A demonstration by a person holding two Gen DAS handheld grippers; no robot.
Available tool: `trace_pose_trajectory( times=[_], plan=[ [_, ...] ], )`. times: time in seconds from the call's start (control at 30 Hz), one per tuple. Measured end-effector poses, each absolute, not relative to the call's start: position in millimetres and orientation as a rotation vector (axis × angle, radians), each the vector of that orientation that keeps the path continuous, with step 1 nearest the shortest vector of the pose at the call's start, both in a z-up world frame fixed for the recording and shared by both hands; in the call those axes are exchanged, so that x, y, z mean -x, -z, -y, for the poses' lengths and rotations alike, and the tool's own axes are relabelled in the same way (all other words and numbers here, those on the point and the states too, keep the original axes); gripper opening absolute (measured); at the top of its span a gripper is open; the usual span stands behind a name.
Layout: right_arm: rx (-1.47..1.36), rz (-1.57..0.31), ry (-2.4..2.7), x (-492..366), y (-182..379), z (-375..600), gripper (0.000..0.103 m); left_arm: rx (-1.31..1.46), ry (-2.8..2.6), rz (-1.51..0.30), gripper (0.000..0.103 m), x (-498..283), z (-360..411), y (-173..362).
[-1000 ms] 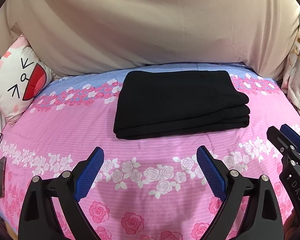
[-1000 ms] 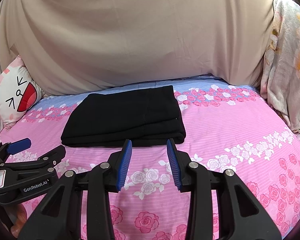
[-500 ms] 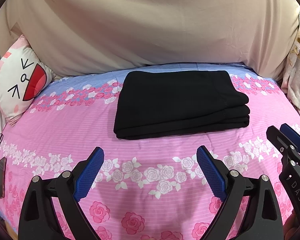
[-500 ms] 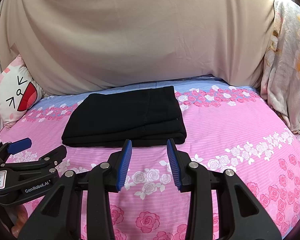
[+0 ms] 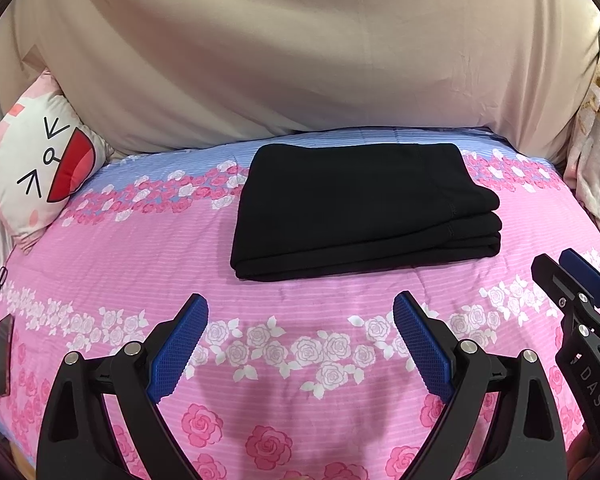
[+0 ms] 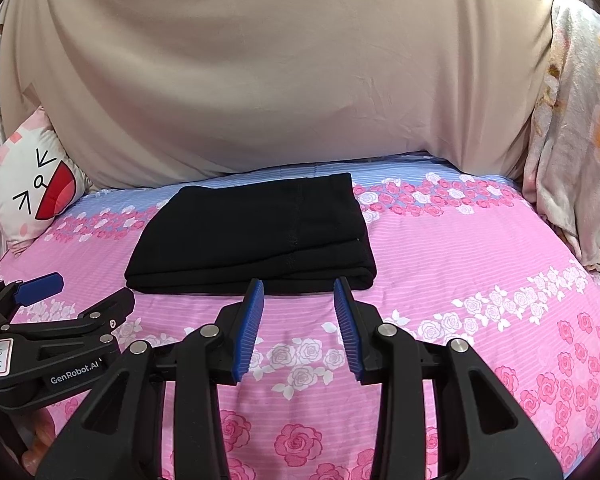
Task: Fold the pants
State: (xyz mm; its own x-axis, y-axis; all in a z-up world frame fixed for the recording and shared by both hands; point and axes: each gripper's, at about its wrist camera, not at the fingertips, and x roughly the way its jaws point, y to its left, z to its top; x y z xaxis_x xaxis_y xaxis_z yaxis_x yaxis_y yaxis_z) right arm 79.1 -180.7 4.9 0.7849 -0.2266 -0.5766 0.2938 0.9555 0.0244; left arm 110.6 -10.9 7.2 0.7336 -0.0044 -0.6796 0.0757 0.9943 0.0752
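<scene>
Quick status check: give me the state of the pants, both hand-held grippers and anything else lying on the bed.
Black pants: folded into a layered stack, flat on the bedspread.
Left hand-held gripper: open wide, empty, short of the pants.
Right hand-held gripper: partly open, empty, tips near the pants' front edge.
Cartoon pillow: propped at the bed's left edge.

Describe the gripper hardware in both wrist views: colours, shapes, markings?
Both are matte black plastic linkage frames with triangular cutouts and silver pivot pins. The left gripper and right gripper each carry two flat blue pads with a fine grid texture. In the right wrist view the left unit's side reads "GenRobot.AI" and bears a white, red-edged label handwritten "13.14". In the left wrist view the right unit shows "DAS". No cables or sleeves visible.
</scene>
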Motion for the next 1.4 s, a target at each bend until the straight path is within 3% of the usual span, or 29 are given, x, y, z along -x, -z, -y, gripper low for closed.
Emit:
trace_pose_trajectory(
  times=[1.4],
  plan=[
    [-0.116,-0.612,0.285,-77.4,-3.4,182.5,0.036,-0.14,0.034,-0.731,0.092,-111.3,12.6,-4.2]
  ],
)
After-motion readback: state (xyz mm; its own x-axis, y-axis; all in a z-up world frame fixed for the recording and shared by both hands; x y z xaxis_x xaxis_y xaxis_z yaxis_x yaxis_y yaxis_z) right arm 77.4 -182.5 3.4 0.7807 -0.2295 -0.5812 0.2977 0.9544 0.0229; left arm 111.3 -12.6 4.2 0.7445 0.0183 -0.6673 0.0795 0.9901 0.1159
